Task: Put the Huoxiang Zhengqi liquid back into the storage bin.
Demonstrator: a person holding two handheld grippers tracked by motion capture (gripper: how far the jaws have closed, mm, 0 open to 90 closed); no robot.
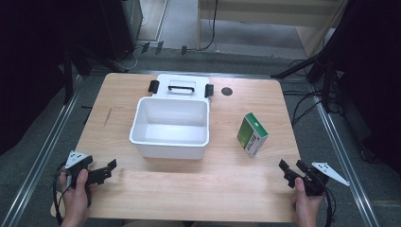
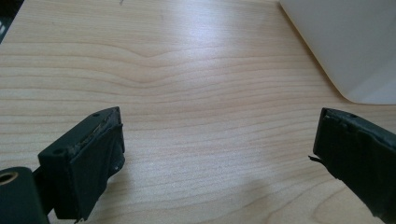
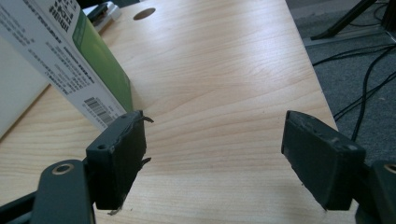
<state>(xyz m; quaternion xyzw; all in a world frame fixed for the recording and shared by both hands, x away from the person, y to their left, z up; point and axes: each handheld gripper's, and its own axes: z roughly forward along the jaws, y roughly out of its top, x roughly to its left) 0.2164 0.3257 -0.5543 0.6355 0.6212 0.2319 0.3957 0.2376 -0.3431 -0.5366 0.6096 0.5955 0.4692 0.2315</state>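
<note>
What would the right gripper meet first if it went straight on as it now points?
Probably nothing soon: between the open jaws of the right gripper lies bare table. The green box stands just off to its left, so its left jaw might clip the box's corner; depth is hard to judge.

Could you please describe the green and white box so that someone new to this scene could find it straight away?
Start at the wooden table and its large white bin in the middle. Right of the bin, apart from it, stands the green and white box. It is the one coloured, printed item there, barcode on its white side.

Green box (image 3: 70,51) print too small to read
</note>
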